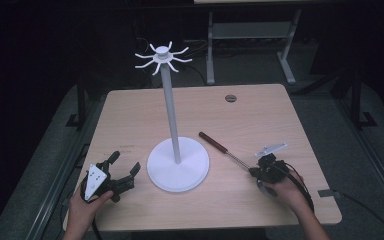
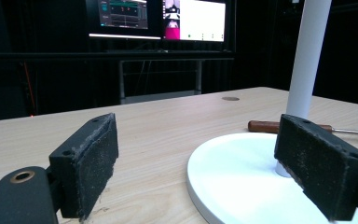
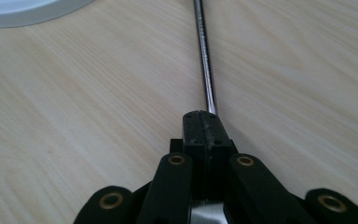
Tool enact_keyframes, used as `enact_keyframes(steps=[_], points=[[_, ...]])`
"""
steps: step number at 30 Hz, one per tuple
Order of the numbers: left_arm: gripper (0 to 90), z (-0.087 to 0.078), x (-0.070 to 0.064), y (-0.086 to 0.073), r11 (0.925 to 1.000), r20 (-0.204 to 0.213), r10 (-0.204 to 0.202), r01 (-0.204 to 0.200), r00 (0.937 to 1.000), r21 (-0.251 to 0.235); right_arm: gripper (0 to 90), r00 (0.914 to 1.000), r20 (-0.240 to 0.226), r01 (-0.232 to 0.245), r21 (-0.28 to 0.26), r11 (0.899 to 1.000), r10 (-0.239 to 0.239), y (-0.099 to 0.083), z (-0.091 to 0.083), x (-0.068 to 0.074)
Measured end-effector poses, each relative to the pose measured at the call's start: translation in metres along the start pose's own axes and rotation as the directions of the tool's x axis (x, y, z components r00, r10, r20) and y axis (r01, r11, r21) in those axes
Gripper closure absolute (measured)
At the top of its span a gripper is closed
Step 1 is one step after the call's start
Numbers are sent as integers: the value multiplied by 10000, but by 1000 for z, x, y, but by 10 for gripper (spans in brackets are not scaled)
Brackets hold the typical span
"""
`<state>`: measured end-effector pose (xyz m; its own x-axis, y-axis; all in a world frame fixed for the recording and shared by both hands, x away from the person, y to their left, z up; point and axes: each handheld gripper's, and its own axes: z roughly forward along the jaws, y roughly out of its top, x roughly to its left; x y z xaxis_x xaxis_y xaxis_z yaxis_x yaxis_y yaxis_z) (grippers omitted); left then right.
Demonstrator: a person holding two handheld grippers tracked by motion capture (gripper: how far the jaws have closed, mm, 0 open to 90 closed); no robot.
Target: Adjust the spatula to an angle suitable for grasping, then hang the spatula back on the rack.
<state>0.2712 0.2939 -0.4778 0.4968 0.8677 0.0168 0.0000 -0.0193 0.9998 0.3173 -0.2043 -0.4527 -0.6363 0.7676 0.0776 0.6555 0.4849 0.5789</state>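
right gripper [image 1: 256,171] is clenched on the metal shaft of a tool [image 3: 204,56] lying on the table [image 1: 260,115], its wooden handle [image 1: 213,141] near the white stand [image 1: 178,165]. left gripper [image 1: 125,167] rests released beside the stand's base.

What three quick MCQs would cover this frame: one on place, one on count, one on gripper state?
1. Where does the long tool with the brown wooden handle and chrome shaft lie?
A. right of the stand's base
B. left of the stand's base
C. on top of the base

2. How many round dark grommet holes are in the light wooden tabletop?
A. none
B. one
C. three

3. How do the jaws of the left gripper stand?
A. clamped on the pole
B. shut on nothing
C. wide open

Answers:
1. A: the high view shows it slanting across the table beside the white round-based stand, its shaft end in the shut right gripper.
2. B: a single hole near the far edge.
3. C: the left gripper view shows a wide gap between them.
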Motion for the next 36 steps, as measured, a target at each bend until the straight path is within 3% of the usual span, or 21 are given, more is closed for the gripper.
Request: enact_keyframes(steps=[6, 12, 15, 25, 36], points=[[130, 0, 0, 0, 10000, -1, 5, -5, 10000, -35, 889, 9996, -153, -241, -162, 9996, 239, -2, -2, -7], [130, 0, 0, 0, 10000, -12, -3, 3, 10000, -14, 798, 9986, -456, -269, -363, 9990, 252, 2, -7, -8], [130, 0, 0, 0, 10000, -14, -1, 1, 10000, -12, 728, 9969, -757, -241, -429, 9988, 208, 12, -10, -9], [130, 1, -1, 0, 9999, -15, -119, 119, 9999, -99, 698, 9953, -973, -60, -367, 9993, 24, 38, -6, -12], [130, 1, -1, 0, 9999, -21, -104, 103, 9999, -88, 652, 9946, -896, 505, -169, 9986, -519, 68, -1, -14]])
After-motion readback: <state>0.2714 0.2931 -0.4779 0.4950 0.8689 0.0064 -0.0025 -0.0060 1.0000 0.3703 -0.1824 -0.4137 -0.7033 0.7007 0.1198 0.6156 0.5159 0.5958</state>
